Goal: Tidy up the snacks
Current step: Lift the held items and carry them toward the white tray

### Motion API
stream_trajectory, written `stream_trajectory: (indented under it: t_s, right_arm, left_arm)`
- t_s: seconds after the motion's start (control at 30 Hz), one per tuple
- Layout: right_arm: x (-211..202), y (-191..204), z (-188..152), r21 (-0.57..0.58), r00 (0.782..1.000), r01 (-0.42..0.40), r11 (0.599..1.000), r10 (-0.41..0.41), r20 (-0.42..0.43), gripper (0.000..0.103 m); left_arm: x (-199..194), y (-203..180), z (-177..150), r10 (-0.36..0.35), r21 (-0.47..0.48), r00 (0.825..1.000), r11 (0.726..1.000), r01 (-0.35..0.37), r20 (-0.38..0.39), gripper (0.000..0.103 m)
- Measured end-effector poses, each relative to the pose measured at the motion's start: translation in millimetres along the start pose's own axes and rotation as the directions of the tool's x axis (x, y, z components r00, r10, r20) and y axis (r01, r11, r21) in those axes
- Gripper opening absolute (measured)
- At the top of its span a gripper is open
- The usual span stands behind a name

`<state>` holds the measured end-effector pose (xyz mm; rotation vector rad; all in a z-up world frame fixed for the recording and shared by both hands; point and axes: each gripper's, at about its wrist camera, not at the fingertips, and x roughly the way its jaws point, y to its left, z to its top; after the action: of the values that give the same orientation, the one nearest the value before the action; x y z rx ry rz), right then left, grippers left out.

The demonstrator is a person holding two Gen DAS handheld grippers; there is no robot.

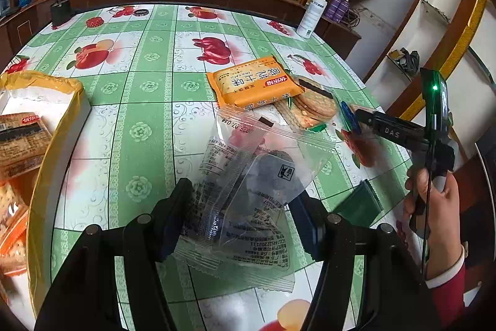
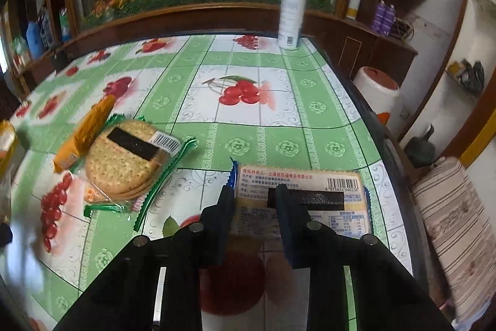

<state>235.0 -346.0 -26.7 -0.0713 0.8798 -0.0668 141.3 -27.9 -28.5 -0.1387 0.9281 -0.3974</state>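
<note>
My left gripper (image 1: 240, 203) is shut on a clear-wrapped snack packet (image 1: 248, 188) with a dark piece inside, held just above the table. An orange cracker pack (image 1: 254, 81) lies beyond it, partly on a pack of round biscuits (image 1: 313, 107). A white box (image 1: 46, 126) at the left holds several snack packs. My right gripper (image 2: 254, 207) is shut on the left end of a blue-edged cracker pack (image 2: 313, 191) near the table's right edge. The round biscuits (image 2: 124, 157) and the orange pack (image 2: 86, 129) lie to its left.
A white spray bottle (image 2: 291, 11) stands at the table's far right corner. A green packet (image 1: 359, 203) lies near the right edge. A black box (image 1: 60, 10) sits at the far left. A wooden cabinet with glass runs behind the table.
</note>
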Motion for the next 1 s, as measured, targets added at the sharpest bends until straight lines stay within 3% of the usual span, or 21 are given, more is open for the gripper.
stream_trajectory:
  t_s: [0.03, 0.1, 0.13, 0.2, 0.3, 0.37, 0.4, 0.47, 0.57, 0.63, 0.67, 0.7, 0.77, 0.83, 0.87, 0.97, 1.0]
  right_arm:
    - [1, -4, 1, 0.011, 1.0, -0.029, 1.0, 0.029, -0.01, 0.081]
    - [-2, -9, 3, 0.002, 0.995, -0.095, 0.995, 0.095, -0.016, 0.103]
    - [-5, -10, 6, -0.022, 0.992, -0.126, 0.992, 0.125, -0.019, 0.103]
    - [-5, -8, 15, -0.097, 0.996, -0.081, 0.992, 0.077, -0.046, 0.103]
    - [-5, -2, 28, -0.202, 0.992, -0.076, 0.976, 0.053, -0.117, 0.103]
    - [-9, 9, 37, -0.276, 0.974, -0.173, 0.945, 0.122, -0.191, 0.103]
    - [-12, 17, 41, -0.333, 0.966, -0.213, 0.919, 0.146, -0.215, 0.103]
    - [-11, 31, 42, -0.475, 0.955, -0.236, 0.848, 0.11, -0.277, 0.103]
    - [-2, 46, 27, -0.715, 0.952, -0.239, 0.657, 0.013, -0.305, 0.103]
    - [8, 41, 15, -0.787, 0.949, -0.239, 0.569, -0.033, -0.312, 0.103]
    - [16, 33, 12, -0.794, 0.94, -0.261, 0.549, -0.043, -0.339, 0.103]
    - [24, 25, 11, -0.785, 0.929, -0.286, 0.549, -0.041, -0.368, 0.103]
    - [41, 3, 13, -0.73, 0.905, -0.341, 0.592, -0.005, -0.426, 0.102]
    - [59, -25, 23, -0.571, 0.851, -0.433, 0.697, 0.107, -0.514, 0.103]
    - [65, -33, 23, -0.515, 0.83, -0.454, 0.727, 0.134, -0.541, 0.102]
    - [61, -43, 11, -0.472, 0.828, -0.447, 0.76, 0.152, -0.54, 0.101]
    - [57, -45, 7, -0.462, 0.831, -0.436, 0.772, 0.147, -0.537, 0.094]
  left_arm:
    - [0, 1, 0, 0.0, 0.0, 1.0, 1.0, 0.0, 0.0, 0.061]
    - [-1, 0, 0, -0.003, 0.002, 1.0, 1.0, 0.003, 0.004, 0.061]
    - [-2, 0, 0, -0.007, 0.002, 1.0, 1.0, 0.007, 0.005, 0.061]
    - [-1, 0, 0, -0.022, 0.003, 1.0, 1.0, 0.022, 0.006, 0.061]
    - [-2, -3, 0, -0.036, 0.011, 0.999, 0.999, 0.036, 0.006, 0.061]
    - [-2, -4, -1, -0.046, 0.014, 0.999, 0.999, 0.046, 0.004, 0.061]
    - [-3, -5, -2, -0.047, 0.016, 0.999, 0.999, 0.047, 0.003, 0.061]
    - [-4, -5, -4, -0.049, 0.019, 0.999, 0.999, 0.049, 0.003, 0.061]
    - [-7, -3, -7, -0.046, 0.013, 0.999, 0.999, 0.046, 0.001, 0.061]
    - [-9, 0, -8, -0.036, 0.008, 0.999, 0.999, 0.036, 0.001, 0.061]
    - [-11, 1, -9, -0.029, 0.006, 1.0, 1.0, 0.029, 0.0, 0.061]
    - [-12, 2, -10, -0.02, 0.004, 1.0, 1.0, 0.02, -0.001, 0.061]
    - [-13, 4, -11, -0.011, -0.005, 1.0, 1.0, 0.011, -0.004, 0.061]
    - [-13, 6, -11, -0.004, -0.016, 1.0, 1.0, 0.004, -0.01, 0.061]
    - [-13, 7, -11, -0.001, -0.018, 1.0, 1.0, 0.001, -0.011, 0.061]
    - [-17, 6, -12, -0.005, -0.029, 1.0, 1.0, 0.005, 0.001, 0.061]
    - [-17, 6, -13, -0.009, -0.034, 1.0, 0.999, 0.009, 0.004, 0.061]
